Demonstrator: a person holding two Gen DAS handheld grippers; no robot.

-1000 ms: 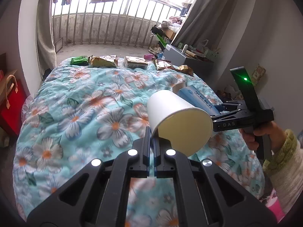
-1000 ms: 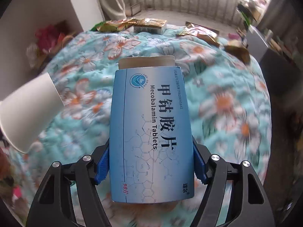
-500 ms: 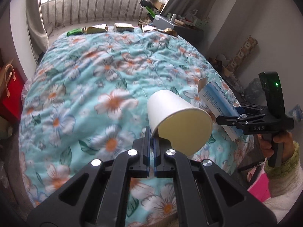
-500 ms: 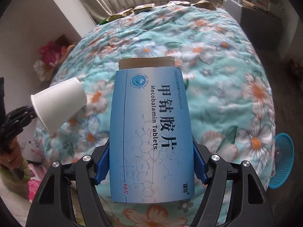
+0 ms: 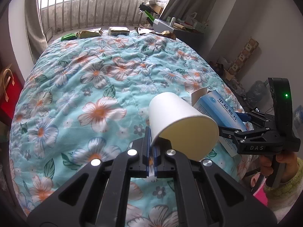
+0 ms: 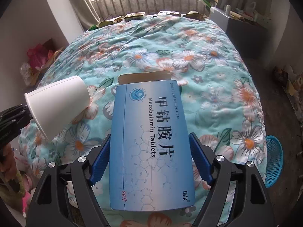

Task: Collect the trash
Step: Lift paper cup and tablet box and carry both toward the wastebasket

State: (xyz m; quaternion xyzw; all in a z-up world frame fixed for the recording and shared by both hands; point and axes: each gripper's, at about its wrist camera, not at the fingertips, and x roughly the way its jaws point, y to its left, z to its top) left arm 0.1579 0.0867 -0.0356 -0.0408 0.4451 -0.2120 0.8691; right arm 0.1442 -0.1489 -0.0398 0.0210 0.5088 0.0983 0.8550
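My left gripper (image 5: 151, 147) is shut on the rim of a white paper cup (image 5: 180, 121), held tilted above the floral quilt. The cup also shows at the left of the right wrist view (image 6: 58, 102). My right gripper (image 6: 150, 160) is shut on a blue tablet box (image 6: 151, 143) with its top flap open, held over the near end of the bed. The box and right gripper also show at the right of the left wrist view (image 5: 217, 109). Several snack wrappers (image 5: 90, 33) lie along the far edge of the bed.
The bed with its turquoise floral quilt (image 5: 94, 79) fills both views. A blue mesh basket (image 6: 273, 160) stands on the floor at the bed's right side. A red bag (image 5: 8, 94) sits on the left. A cluttered cabinet (image 5: 170, 26) stands near the window bars.
Both grippers have pulled back and risen with their loads, so more of the bed and the room shows. The cup and box stay gripped.
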